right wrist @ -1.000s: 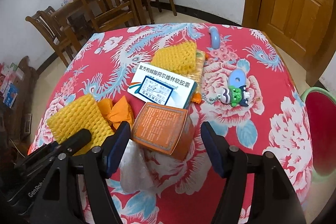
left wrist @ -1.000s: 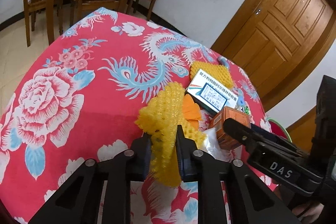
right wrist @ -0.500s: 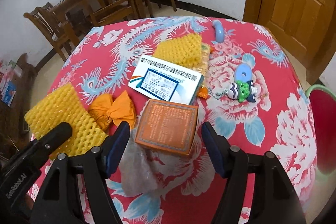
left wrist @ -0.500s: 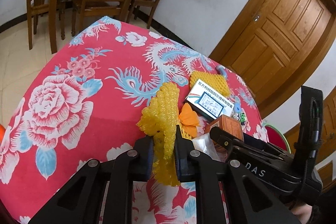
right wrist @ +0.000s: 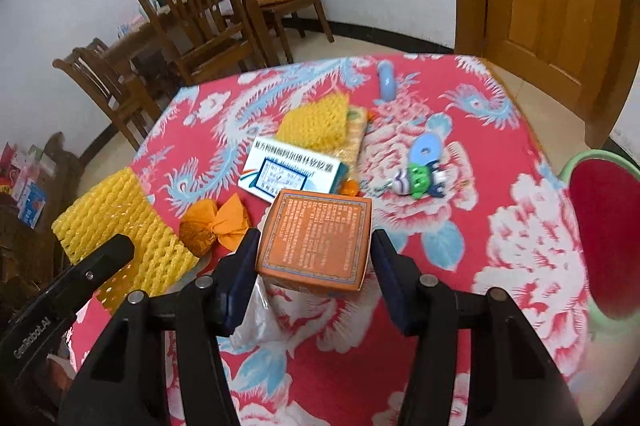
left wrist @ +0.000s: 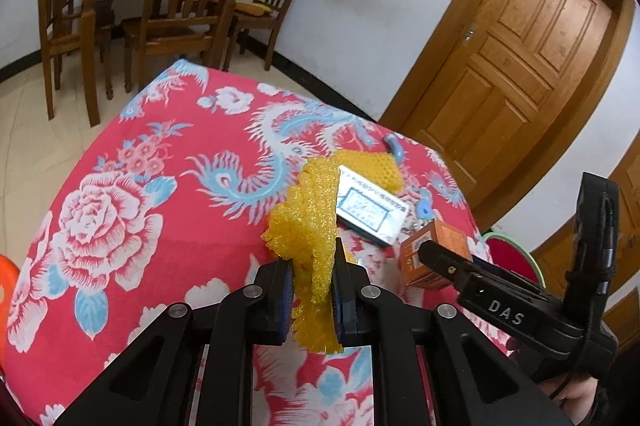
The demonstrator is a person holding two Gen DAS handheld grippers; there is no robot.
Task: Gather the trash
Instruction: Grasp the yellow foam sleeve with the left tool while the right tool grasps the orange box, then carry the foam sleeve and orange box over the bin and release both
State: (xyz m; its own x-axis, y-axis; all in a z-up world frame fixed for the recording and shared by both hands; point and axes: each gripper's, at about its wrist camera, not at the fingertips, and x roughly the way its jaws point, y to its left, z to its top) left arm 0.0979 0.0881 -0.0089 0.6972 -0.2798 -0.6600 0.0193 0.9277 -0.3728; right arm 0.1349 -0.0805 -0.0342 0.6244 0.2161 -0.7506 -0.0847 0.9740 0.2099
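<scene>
Trash lies bunched near the middle of the tabletop (right wrist: pixel 520 226), toward its door-side edge. Left gripper (left wrist: pixel 311 280) pinches a yellow foam net (left wrist: pixel 308 226) on edge, lifted off the cloth, likely so it clears the pile. Right gripper (right wrist: pixel 316 258) brackets the orange box (right wrist: pixel 316 238); fingers look to touch its sides, though a firm grip cannot be told. White medicine box (right wrist: pixel 292 172), second foam net (right wrist: pixel 316 120), orange wrapper (right wrist: pixel 216 226) and clear plastic (right wrist: pixel 256 322) remain. Red basin with green rim (right wrist: pixel 600 238) sits past the right edge; nothing visible in it, probably the bin.
</scene>
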